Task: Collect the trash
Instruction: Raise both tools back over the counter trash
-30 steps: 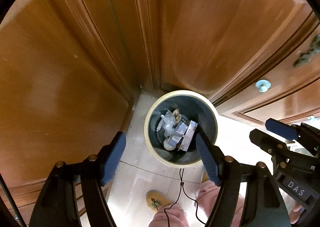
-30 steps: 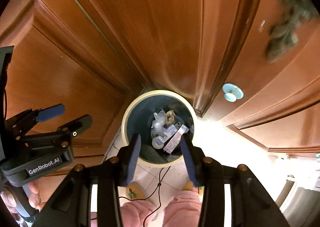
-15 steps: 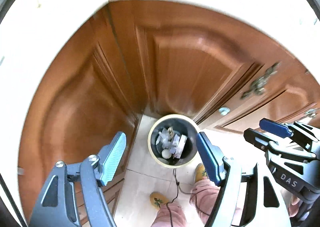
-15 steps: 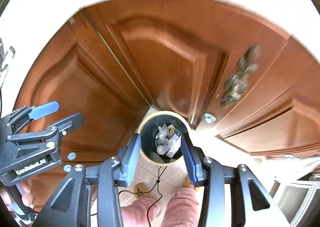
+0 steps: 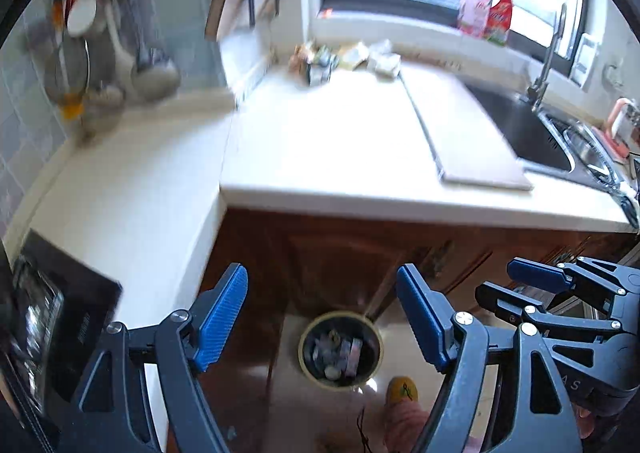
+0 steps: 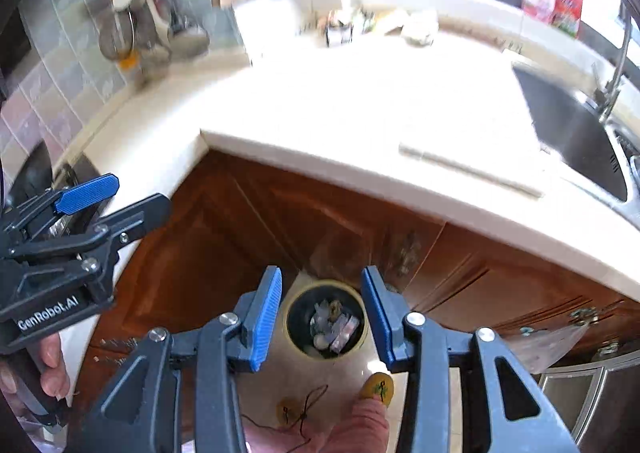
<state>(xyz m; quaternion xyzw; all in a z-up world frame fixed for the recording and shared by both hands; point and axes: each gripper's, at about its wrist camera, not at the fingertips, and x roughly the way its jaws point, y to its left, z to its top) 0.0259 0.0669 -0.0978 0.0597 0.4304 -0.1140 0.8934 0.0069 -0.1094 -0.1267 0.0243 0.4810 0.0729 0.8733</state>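
While tilted down at the floor:
Bin (image 5: 340,349): in the cabinet corner, wrappers inside.
Left gripper (image 5: 322,317): jaws opening, nothing between.
Right gripper (image 6: 322,323): half spread, empty.
Left view only: black appliance (image 5: 60,317) at the counter's end.
Right view only: hand (image 6: 48,369) gripping the left handle.
Trash pile (image 5: 344,57): far back on the counter (image 5: 320,141).
Counter edge: overhangs the bin; bare top between edge and pile.
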